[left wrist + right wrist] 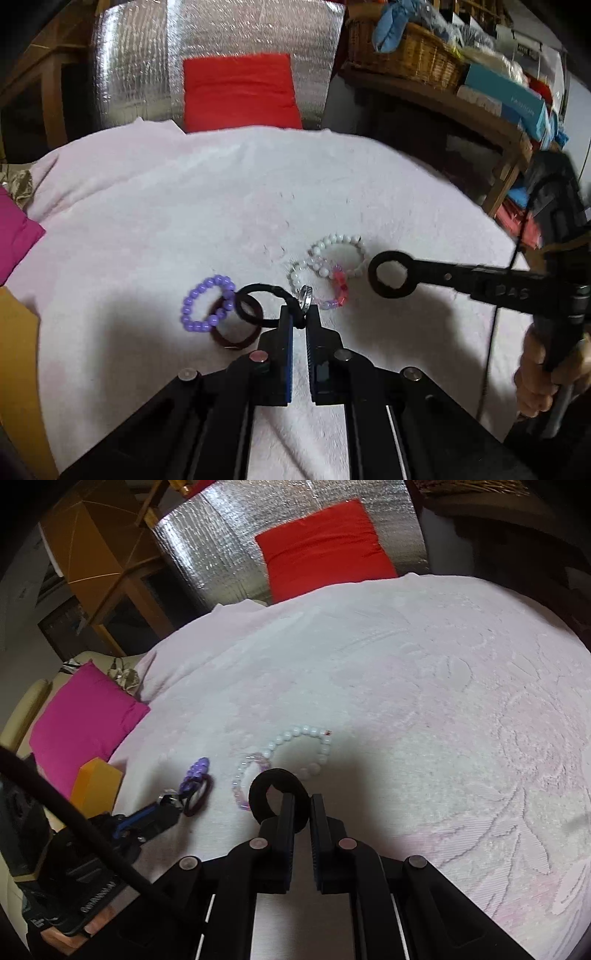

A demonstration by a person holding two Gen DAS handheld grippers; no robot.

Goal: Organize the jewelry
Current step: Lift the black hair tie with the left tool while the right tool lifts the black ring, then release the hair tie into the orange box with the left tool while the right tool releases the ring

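While the left gripper (300,314) pinches the thin black loop (258,291) at lower centre, it may snag the purple bracelet (208,304); the right gripper (303,805) clamps a black ring (279,794)

At the right edge of my left wrist view I read "FASHION" running down the side of a teal cardboard box (517,101) on the wooden shelf (480,114). Other lettering in both views is too blurred to read.

The shelf clutter (491,70) is blurred beyond telling.
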